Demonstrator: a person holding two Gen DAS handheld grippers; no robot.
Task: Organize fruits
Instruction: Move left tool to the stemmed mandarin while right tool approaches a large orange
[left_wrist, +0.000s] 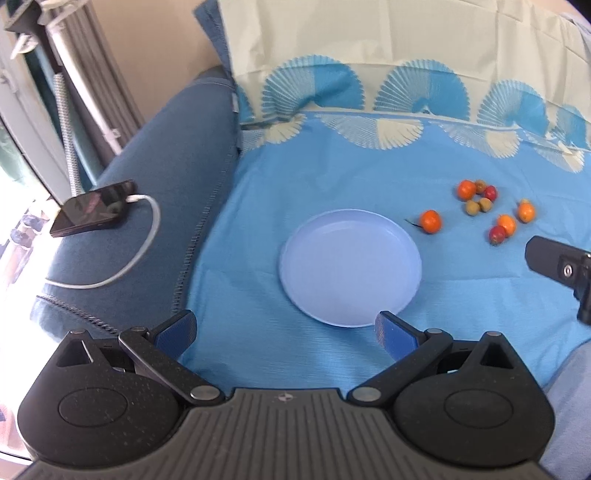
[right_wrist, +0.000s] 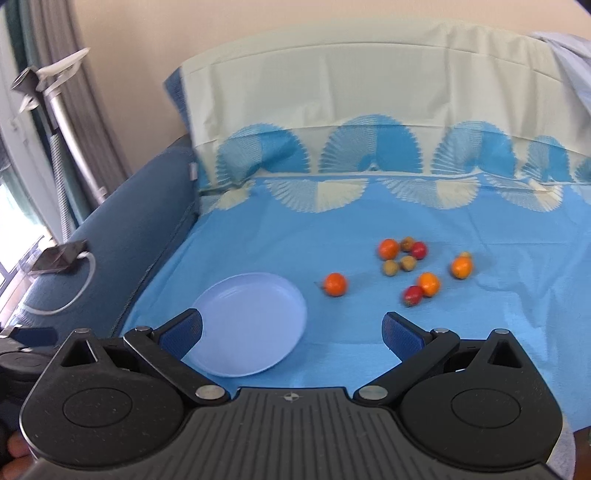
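**Nothing on the plate yet: start with the lone orange fruit**

Left wrist view: the left gripper (left_wrist: 286, 326) hangs above the blue bedsheet (left_wrist: 332, 170) with its jaws spread wide and nothing between them, just at the near rim of the pale blue plate (left_wrist: 350, 267). The plate is bare. The fruits lie on the sheet to its right: one orange fruit (left_wrist: 430, 221) lies alone just beside the plate rim, and farther right lies a loose cluster of orange, red and small brownish-green ones (left_wrist: 476, 197). The right gripper's black tip shows at the right edge, near the cluster. To do the step well, I judge this hand is best used to steady the plate, since it will slide easily on cloth.

Off the sheet, a phone (left_wrist: 92, 208) with a white charging cable (left_wrist: 147, 236) rests on the dark blue sofa arm (left_wrist: 177, 147), well apart from the work.

Right wrist view: the right gripper (right_wrist: 293, 330) is likewise wide open and empty, over the sheet between the plate (right_wrist: 255, 325) and the fruits. The lone orange fruit (right_wrist: 335, 284) is nearest; a red fruit (right_wrist: 413, 294) touches an orange one (right_wrist: 429, 284) behind. Round fruit rolls, so a centred, gentle close from above seems wise. Nothing blocks the path; touching neighbours may get nudged.
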